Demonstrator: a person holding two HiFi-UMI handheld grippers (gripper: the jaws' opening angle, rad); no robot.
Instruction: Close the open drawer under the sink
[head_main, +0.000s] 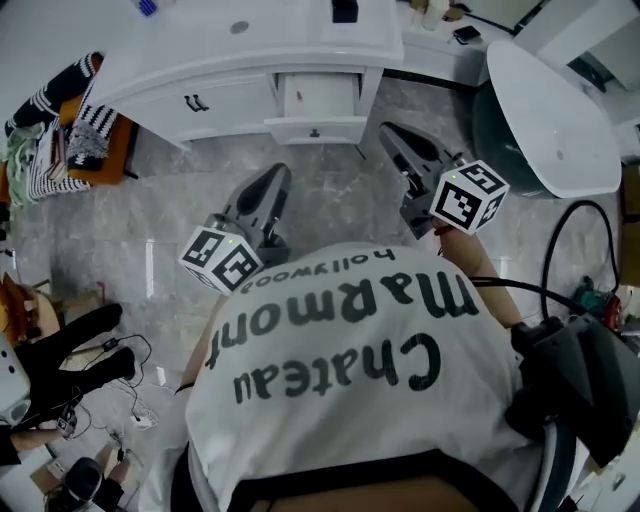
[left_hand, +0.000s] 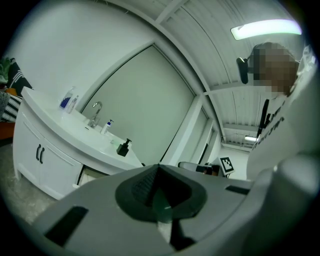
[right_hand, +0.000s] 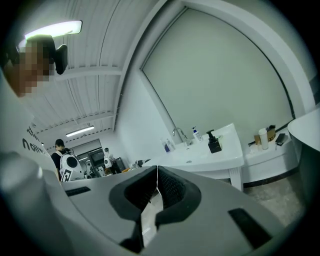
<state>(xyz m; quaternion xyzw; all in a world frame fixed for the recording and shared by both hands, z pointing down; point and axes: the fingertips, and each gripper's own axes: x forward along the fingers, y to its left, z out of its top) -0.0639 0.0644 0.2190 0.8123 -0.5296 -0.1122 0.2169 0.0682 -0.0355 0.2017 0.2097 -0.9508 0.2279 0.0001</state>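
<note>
The white vanity (head_main: 210, 62) runs along the top of the head view. Its middle drawer (head_main: 317, 97) stands pulled out, with the front panel and small dark handle (head_main: 315, 132) facing me. My left gripper (head_main: 277, 177) hangs over the marble floor, short of the drawer and to its lower left, jaws shut and empty. My right gripper (head_main: 389, 133) is just right of the drawer front, also shut with nothing in it. In the left gripper view, the shut left gripper (left_hand: 158, 166) points level toward the vanity (left_hand: 55, 150). The right gripper (right_hand: 157, 168) points at the counter (right_hand: 210, 157).
A faucet (left_hand: 96, 107), bottles and a black soap dispenser (right_hand: 214, 142) stand on the counter. A large white rounded tub (head_main: 560, 120) sits at the right. Striped clothes lie on an orange stool (head_main: 75, 140) at the left. Cables (head_main: 130, 390) trail on the floor, lower left.
</note>
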